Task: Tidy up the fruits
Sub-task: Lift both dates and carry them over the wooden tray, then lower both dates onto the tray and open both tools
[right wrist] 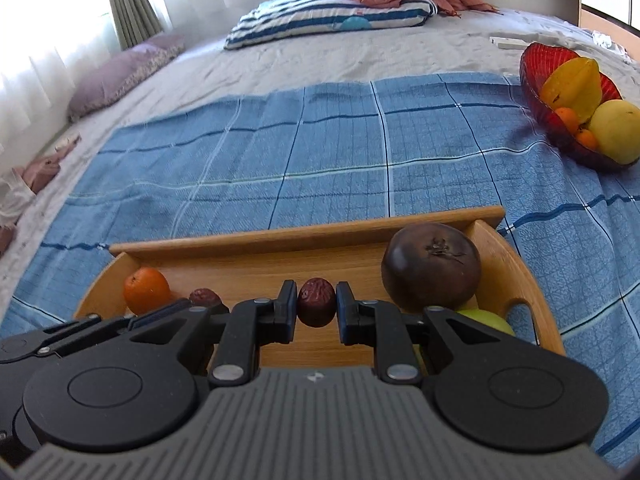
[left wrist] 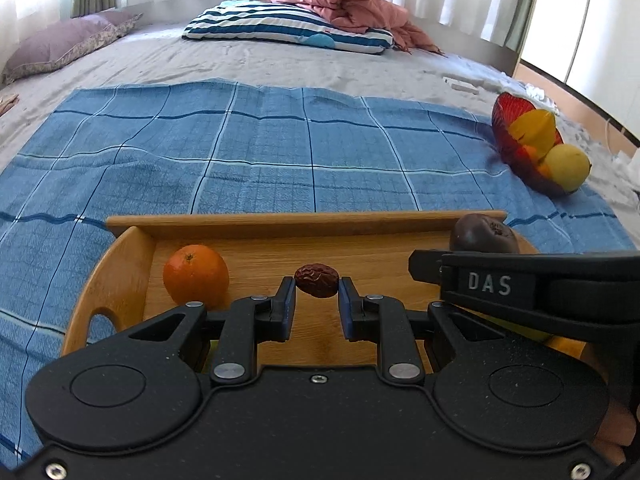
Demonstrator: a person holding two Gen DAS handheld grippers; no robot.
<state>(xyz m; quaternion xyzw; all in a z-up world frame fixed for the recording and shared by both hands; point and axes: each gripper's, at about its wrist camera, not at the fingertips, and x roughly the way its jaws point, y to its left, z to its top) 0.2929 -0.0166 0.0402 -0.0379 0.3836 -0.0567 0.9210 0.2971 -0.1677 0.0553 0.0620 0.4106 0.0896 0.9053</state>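
A wooden tray (left wrist: 132, 264) (right wrist: 516, 264) lies on the blue checked cloth. My left gripper (left wrist: 317, 282) is shut on a wrinkled red date (left wrist: 317, 280) over the tray's floor, just right of an orange (left wrist: 196, 274). My right gripper (right wrist: 316, 300) is shut on a second red date (right wrist: 316, 302). In the right wrist view the orange (right wrist: 146, 290) and the left gripper's date (right wrist: 205, 298) sit at the tray's left, a dark brown round fruit (right wrist: 432, 266) at its right with a green fruit (right wrist: 484, 318) below it. The dark fruit (left wrist: 484, 232) shows behind the right gripper's body in the left wrist view.
A red glass bowl (left wrist: 505, 128) (right wrist: 536, 80) with a yellow starfruit (right wrist: 574, 88), a pale yellow fruit (right wrist: 616, 130) and small oranges stands at the cloth's far right. A striped pillow (left wrist: 288, 26), a pink blanket (left wrist: 348, 4) and a purple cushion (left wrist: 64, 42) lie farther back on the bed.
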